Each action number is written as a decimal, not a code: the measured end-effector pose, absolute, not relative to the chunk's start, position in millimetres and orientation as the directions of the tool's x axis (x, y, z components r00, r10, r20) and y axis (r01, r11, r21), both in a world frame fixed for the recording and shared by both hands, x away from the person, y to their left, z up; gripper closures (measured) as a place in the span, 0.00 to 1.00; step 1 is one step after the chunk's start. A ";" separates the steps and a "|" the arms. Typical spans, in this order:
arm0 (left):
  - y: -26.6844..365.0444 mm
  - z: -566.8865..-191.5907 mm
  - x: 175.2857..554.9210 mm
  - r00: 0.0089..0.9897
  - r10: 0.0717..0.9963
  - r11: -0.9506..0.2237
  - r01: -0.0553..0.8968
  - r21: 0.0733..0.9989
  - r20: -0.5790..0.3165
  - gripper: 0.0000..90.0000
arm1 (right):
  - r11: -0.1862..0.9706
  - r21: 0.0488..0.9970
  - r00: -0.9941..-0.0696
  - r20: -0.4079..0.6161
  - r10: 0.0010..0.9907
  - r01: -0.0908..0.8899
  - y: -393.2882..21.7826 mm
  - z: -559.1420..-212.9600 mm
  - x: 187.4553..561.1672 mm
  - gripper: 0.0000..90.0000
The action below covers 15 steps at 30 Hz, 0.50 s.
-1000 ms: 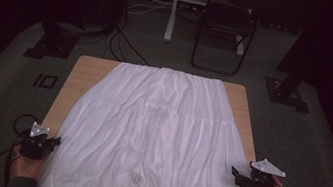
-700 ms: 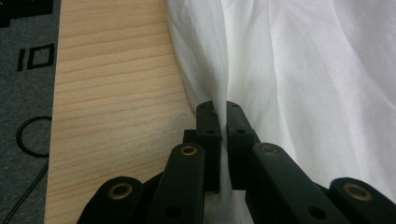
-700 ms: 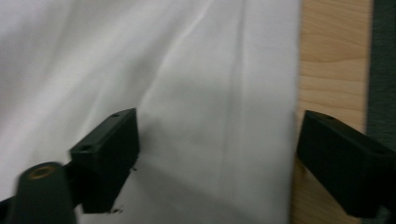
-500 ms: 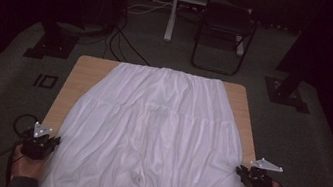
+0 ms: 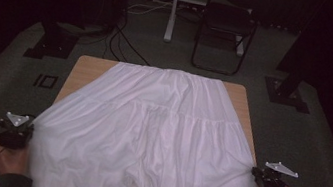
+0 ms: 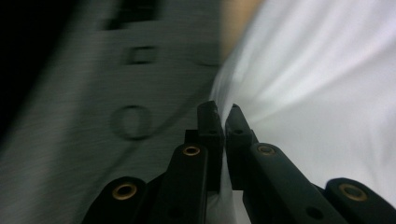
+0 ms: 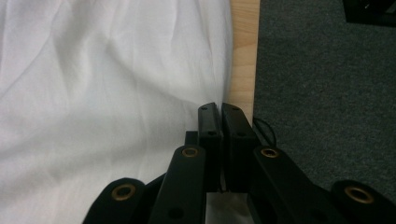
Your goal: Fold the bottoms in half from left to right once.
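We hold the white skirt (image 5: 147, 141) by its near hem corners, one in each tool. The left tool (image 6: 223, 122) is pinched shut on the cloth edge, and the right tool (image 7: 219, 116) has just been closing and now clamps the hem beside the tabletop (image 7: 243, 56) edge. The skirt lies spread flat, reaching to the far end of the tabletop (image 5: 92, 69). Our grips look thin, so a quick lift may pull the fabric free on one side. Uneven pulling could skew the fold or drag the far waistband off the edge onto the floor (image 5: 299, 135).
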<state>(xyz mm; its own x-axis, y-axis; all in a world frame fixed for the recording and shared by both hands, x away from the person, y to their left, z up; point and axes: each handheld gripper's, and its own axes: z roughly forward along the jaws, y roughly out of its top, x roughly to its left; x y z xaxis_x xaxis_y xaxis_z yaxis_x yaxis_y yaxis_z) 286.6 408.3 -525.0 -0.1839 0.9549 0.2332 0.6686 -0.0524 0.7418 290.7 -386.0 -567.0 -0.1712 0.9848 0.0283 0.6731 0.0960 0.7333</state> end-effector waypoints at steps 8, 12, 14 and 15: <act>423.6 -494.3 292.9 -0.356 0.870 -0.030 0.652 0.757 0.341 0.99 | 0.121 0.750 -0.223 0.036 0.974 0.650 -380.1 -564.6 288.3 0.96; 404.8 -484.0 284.8 -0.288 0.898 -0.083 0.631 0.771 0.332 0.99 | 0.142 0.746 -0.238 0.022 0.971 0.651 -375.4 -564.9 289.4 0.96; 385.3 -477.0 277.8 -0.213 0.922 -0.131 0.614 0.778 0.324 0.99 | 0.148 0.748 -0.244 0.020 0.969 0.647 -373.9 -564.0 289.1 0.96; 368.9 -471.1 271.2 -0.134 0.950 -0.153 0.589 0.794 0.283 0.99 | 0.147 0.750 -0.245 0.020 0.969 0.645 -374.0 -563.3 288.7 0.96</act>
<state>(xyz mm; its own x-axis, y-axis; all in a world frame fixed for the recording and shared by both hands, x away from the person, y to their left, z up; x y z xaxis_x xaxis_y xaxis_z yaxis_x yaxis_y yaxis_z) 271.2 368.9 -471.1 -0.1340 0.9498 0.2826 0.5888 -0.1531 0.7937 288.7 -374.0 -563.3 -0.2449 0.9693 0.0204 0.6450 0.1472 0.7499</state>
